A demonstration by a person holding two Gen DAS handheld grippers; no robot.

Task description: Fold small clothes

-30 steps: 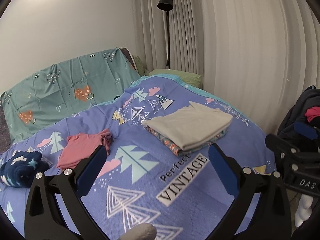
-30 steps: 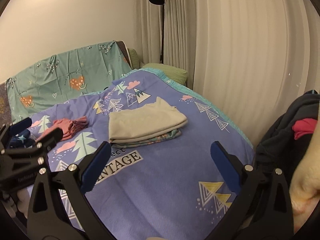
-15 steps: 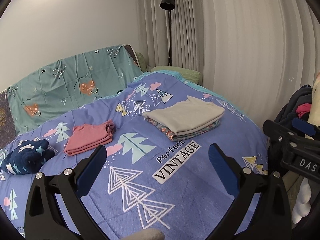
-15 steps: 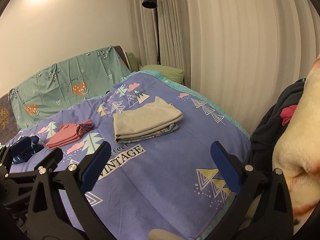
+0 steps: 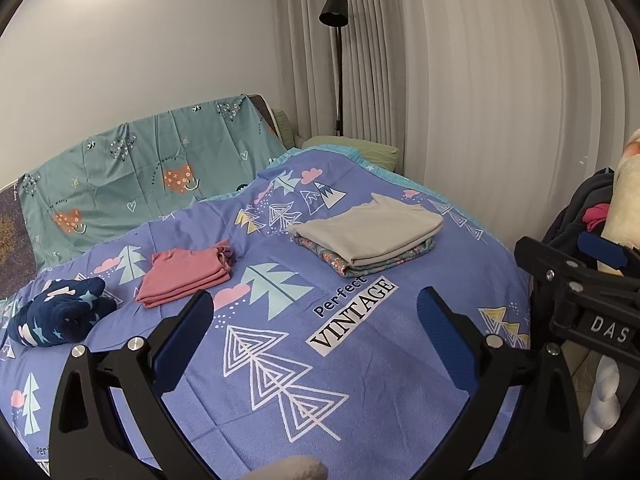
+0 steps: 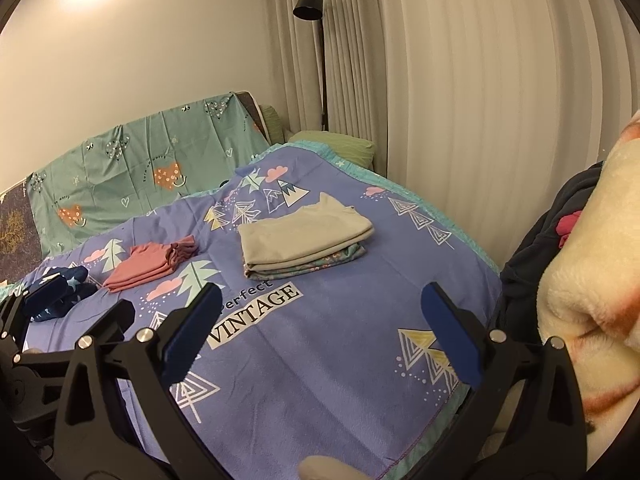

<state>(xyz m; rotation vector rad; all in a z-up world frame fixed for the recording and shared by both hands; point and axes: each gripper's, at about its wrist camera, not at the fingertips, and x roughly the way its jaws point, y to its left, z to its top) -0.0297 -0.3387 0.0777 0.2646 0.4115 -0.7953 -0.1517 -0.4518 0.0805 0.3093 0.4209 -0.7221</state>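
1. The left gripper [image 5: 312,332] has its blue-padded jaws spread wide and empty, held above the purple printed bedspread [image 5: 360,360].
2. The right gripper [image 6: 320,332] is likewise spread wide and grips nothing; it sits beside a cream fleece blanket [image 6: 580,300] at the bed's right edge.
3. The folded beige garment [image 5: 368,228] lies on top of a folded floral garment [image 5: 340,260], forming one stack on the bedspread.
4. The folded pink garment [image 5: 186,276] lies well apart to the left, with a rolled navy star-print garment [image 5: 60,316] further left.
5. Compared with one second ago, both grippers have drawn back (more bedspread now shows in each view); the clothes themselves have not moved.
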